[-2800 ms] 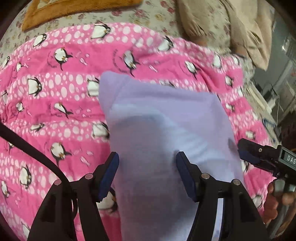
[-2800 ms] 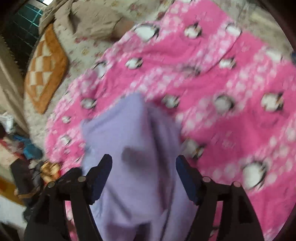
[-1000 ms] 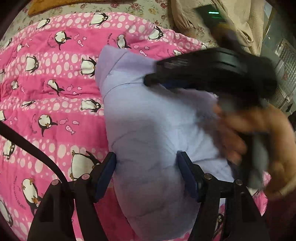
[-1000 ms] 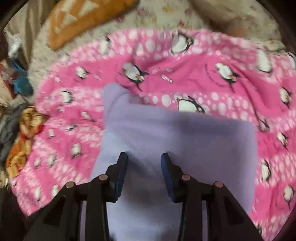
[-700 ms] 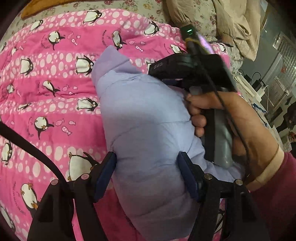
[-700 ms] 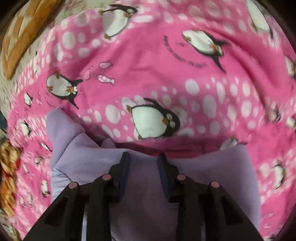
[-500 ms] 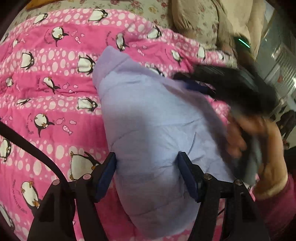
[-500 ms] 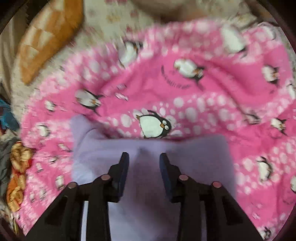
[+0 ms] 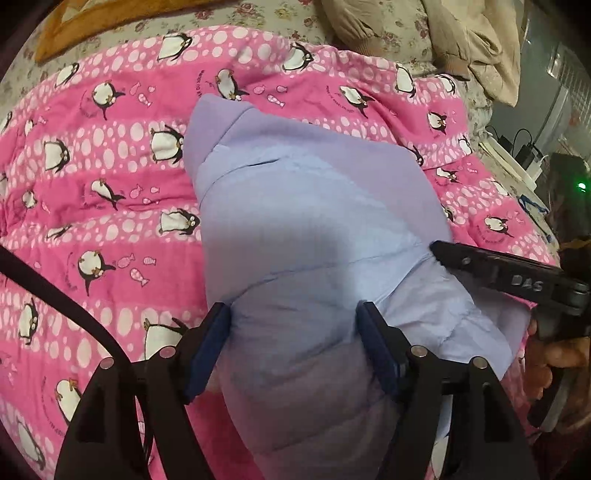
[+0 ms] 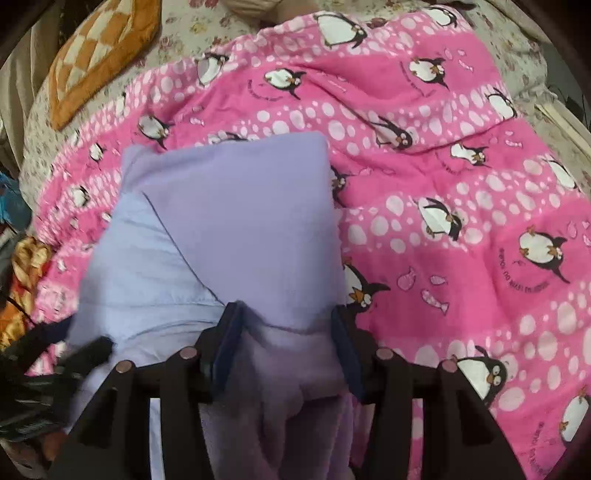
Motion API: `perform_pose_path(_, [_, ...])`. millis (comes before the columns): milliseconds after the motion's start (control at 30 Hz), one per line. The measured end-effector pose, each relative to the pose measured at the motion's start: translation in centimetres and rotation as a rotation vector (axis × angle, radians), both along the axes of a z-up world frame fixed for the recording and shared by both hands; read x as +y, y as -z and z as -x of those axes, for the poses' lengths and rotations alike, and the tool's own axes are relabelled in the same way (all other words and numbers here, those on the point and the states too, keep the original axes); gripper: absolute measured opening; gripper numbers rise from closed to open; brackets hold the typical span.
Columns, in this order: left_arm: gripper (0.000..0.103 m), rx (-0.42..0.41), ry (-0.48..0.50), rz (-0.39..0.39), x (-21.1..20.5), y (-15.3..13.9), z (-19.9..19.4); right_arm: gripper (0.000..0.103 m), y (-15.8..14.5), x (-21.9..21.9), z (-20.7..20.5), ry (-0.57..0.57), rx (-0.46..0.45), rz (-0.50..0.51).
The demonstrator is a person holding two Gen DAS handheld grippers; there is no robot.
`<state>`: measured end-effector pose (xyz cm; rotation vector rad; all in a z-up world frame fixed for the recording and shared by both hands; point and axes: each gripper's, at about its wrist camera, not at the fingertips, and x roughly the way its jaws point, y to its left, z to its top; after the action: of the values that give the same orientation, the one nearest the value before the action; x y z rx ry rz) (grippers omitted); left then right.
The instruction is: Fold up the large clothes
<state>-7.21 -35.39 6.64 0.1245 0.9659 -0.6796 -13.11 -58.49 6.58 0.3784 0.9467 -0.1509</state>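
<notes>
1. Nearest me, my left claw (image 9: 293, 343) stands wide, its jaws having just eased apart, straddling the near end of the lilac padded jacket (image 9: 306, 229). The padding bulges between the blue pads (image 9: 210, 343); whether they pinch it I cannot tell, though it looks more like a loose straddle than a grip.
2. My right claw (image 10: 282, 345) sits about half open at the jacket's near right edge, its jaws just widened. Fabric lies between them, apparently let go.
3. In the left view that right claw's dark tip touches the jacket's right side, with my hand (image 9: 550, 362) below it.
4. The jacket rests as a thick, folded bundle on the pink penguin quilt (image 10: 461, 221), its collar end pointing far-left.
5. Beyond lie the flowered bed sheet (image 9: 258, 18), an orange checked cushion (image 10: 99, 59) and a beige garment (image 9: 461, 37).
6. I judge the fold is down and this is the tidying step. Next I should press the bulging padding flat and square the edges, since it may spring open.
</notes>
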Motion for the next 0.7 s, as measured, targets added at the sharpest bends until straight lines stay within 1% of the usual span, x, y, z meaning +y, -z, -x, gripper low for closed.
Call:
perform_pose_path(67, [0.042,0.042,-0.003,0.018,0.6,-0.3,-0.3,0.054,-0.6,-0.1,0.8,0.013,-0.032,-0.03])
perform_pose_path(100, [0.042,0.063,-0.004,0.03,1.0,-0.5,-0.4,0.059,-0.7,0.0,1.2,0.02,-0.047,-0.049])
perform_pose_path(133, [0.042,0.088,-0.004,0.048,1.6,-0.7,-0.5,0.072,-1.0,-0.1,1.5,0.024,-0.058,-0.066])
perform_pose_path(200, [0.042,0.121,-0.006,0.084,2.4,-0.9,-0.6,0.09,-1.0,-0.5,1.8,0.046,-0.07,-0.12])
perform_pose_path(267, [0.042,0.143,-0.003,0.117,3.2,-1.0,-1.0,0.091,-0.6,-1.3,1.8,0.081,-0.077,-0.196])
perform_pose_path(333, [0.042,0.176,-0.009,0.193,4.4,-0.9,-1.9,0.094,-0.1,-2.2,2.1,0.096,-0.092,-0.282])
perform_pose_path(367, [0.045,0.198,-0.015,0.224,4.8,-0.7,-2.3,0.095,0.3,-2.7,2.1,0.091,-0.101,-0.321])
perform_pose_path(400, [0.049,0.23,-0.02,0.253,5.1,-0.3,-2.8,0.097,0.7,-2.8,1.8,0.081,-0.102,-0.335])
perform_pose_path(500, [0.051,0.303,-0.008,0.29,4.4,1.3,-3.5,0.097,2.3,-2.6,0.5,0.021,-0.076,-0.361])
perform_pose_path(533, [0.054,0.311,0.005,0.298,4.0,1.7,-3.5,0.098,2.9,-2.5,0.0,0.004,-0.064,-0.376])
perform_pose_path(600, [0.068,0.312,0.021,0.293,2.9,2.5,-3.3,0.098,4.4,-2.3,-1.2,-0.024,-0.043,-0.44])
perform_pose_path(633, [0.068,0.327,0.033,0.279,2.2,3.1,-3.3,0.097,5.0,-2.1,-1.6,-0.036,-0.041,-0.49])
perform_pose_path(667, [0.066,0.347,0.03,0.266,2.0,3.5,-3.4,0.096,5.2,-1.9,-1.8,-0.034,-0.043,-0.504])
perform_pose_path(700, [0.055,0.362,0.018,0.272,2.0,3.5,-3.6,0.084,5.1,-1.7,-1.8,-0.031,-0.047,-0.498])
